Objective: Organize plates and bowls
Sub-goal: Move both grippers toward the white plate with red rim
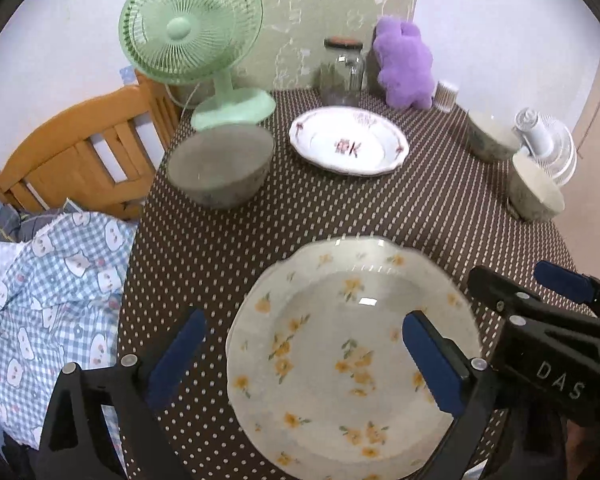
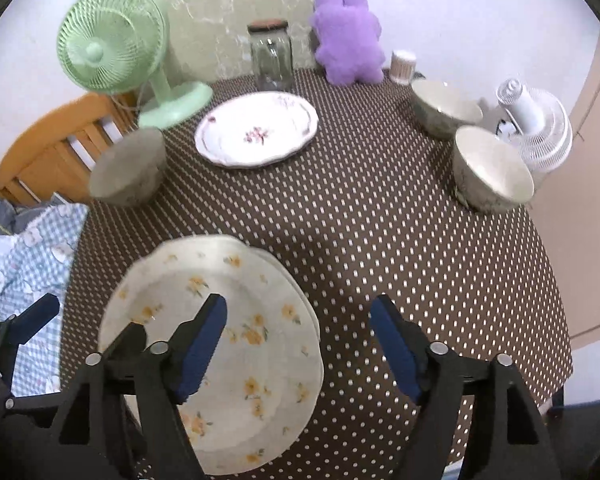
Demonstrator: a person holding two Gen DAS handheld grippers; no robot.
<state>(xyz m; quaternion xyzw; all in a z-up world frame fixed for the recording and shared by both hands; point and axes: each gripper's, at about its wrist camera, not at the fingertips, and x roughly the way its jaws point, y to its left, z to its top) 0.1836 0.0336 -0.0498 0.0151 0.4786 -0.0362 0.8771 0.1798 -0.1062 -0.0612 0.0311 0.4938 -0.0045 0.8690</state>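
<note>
At the far left a checked cloth (image 1: 52,300) lies beside a wooden chair (image 1: 76,160). On the dotted counter (image 2: 360,240) a green fan (image 1: 188,24) stands at the back left with a grey bowl (image 1: 220,164) just in front of it. The left tongs (image 1: 300,356) are spread wide above the yellow-flowered plates (image 2: 236,320), a stack lying at the near edge; nothing is pinched. The right tongs (image 2: 296,344) also stand apart, empty, over the stack's right rim. Mid-counter rests a pink-flowered plate (image 2: 256,130), behind it a glass jar (image 2: 270,56) and purple plush toy (image 2: 348,40). Two cream bowls (image 2: 492,168) sit at the right, near a white fan (image 2: 540,128).
</note>
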